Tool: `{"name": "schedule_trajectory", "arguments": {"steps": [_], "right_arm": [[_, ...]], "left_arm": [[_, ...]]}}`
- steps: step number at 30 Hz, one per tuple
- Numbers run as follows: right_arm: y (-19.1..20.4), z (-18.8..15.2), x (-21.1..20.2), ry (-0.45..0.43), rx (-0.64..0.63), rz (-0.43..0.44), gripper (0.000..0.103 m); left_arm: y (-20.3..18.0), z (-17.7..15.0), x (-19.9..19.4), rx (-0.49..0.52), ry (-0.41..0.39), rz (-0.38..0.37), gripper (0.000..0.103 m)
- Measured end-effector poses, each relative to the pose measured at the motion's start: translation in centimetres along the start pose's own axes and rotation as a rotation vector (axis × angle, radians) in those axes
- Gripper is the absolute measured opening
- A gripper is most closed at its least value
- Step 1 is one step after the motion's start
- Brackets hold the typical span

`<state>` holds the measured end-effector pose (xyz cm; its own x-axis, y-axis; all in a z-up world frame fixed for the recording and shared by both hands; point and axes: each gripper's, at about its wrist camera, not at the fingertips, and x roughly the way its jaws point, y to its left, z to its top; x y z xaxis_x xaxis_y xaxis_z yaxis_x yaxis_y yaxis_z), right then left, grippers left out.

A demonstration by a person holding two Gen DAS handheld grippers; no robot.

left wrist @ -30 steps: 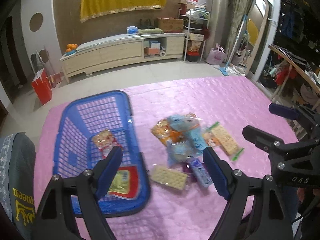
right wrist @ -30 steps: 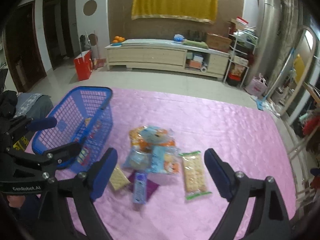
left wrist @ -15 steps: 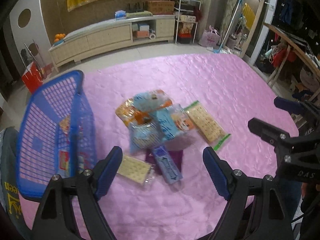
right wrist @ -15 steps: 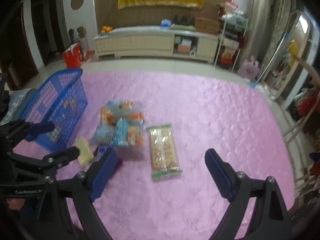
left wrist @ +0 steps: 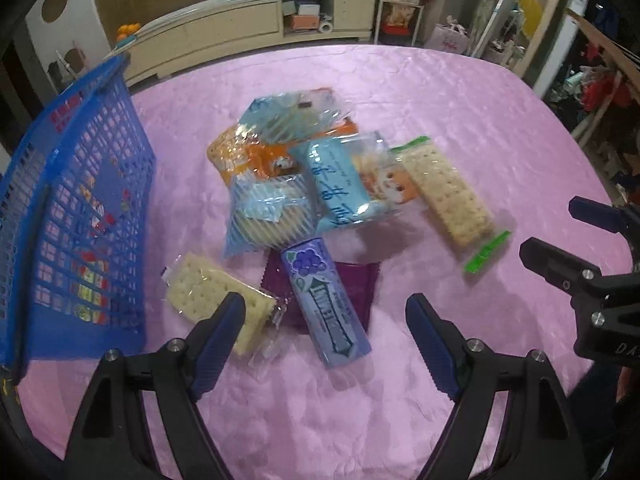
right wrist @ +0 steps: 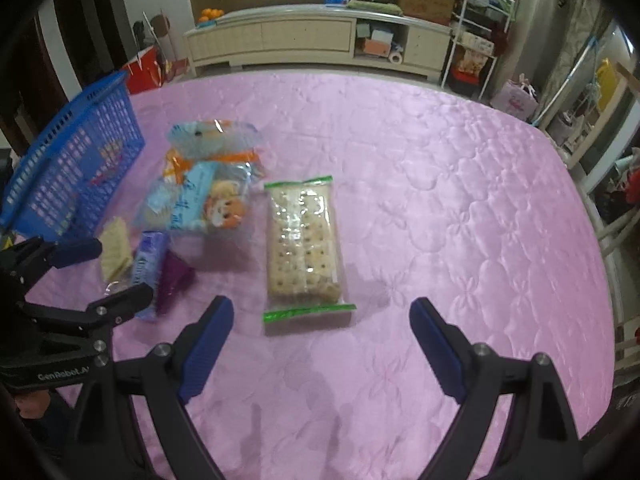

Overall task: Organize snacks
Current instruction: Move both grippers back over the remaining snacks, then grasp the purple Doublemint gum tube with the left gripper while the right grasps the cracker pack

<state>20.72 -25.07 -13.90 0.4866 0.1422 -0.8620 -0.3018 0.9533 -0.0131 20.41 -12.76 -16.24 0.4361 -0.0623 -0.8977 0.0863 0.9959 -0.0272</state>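
A pile of snack packs lies on the pink tablecloth [left wrist: 440,92]. My left gripper [left wrist: 326,346] is open and empty, just short of a blue-purple grape candy pack [left wrist: 324,300] lying on a dark purple packet [left wrist: 356,284], with a small cracker pack [left wrist: 216,300] by its left finger. My right gripper [right wrist: 322,346] is open and empty, just short of a green-edged cracker pack [right wrist: 304,248]. A blue basket [left wrist: 68,208] with snacks inside stands at the left; it also shows in the right wrist view [right wrist: 72,168].
Light blue and orange snack bags [left wrist: 292,160] are stacked in the middle of the pile. A cream cabinet [right wrist: 312,40] and a shelf rack [right wrist: 476,40] stand beyond the table. The right gripper shows at the right in the left wrist view [left wrist: 580,248].
Both grippers have moved down and forward toward the snack pile. The left one swung right, away from above the basket. Both stay open and empty.
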Motion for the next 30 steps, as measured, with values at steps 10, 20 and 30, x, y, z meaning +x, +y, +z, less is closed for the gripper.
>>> {"name": "schedule_trajectory", "arguments": {"steps": [10,20,30], "right_arm": [[0.1,1.5,4.0,0.030,-0.049,0.026,0.092],[0.9,1.3,7.0,0.096,-0.077,0.040,0.091],[1.8,-0.7,5.2,0.082,-0.085,0.070,0.058]], "left_arm": [[1.0,1.0,2.8,-0.047,0.045,-0.009,0.065],[0.6,1.3,3.8,-0.034,0.067,0.016,0.041],[0.4,0.5,3.2,-0.029,0.048,-0.055,0.032]]}}
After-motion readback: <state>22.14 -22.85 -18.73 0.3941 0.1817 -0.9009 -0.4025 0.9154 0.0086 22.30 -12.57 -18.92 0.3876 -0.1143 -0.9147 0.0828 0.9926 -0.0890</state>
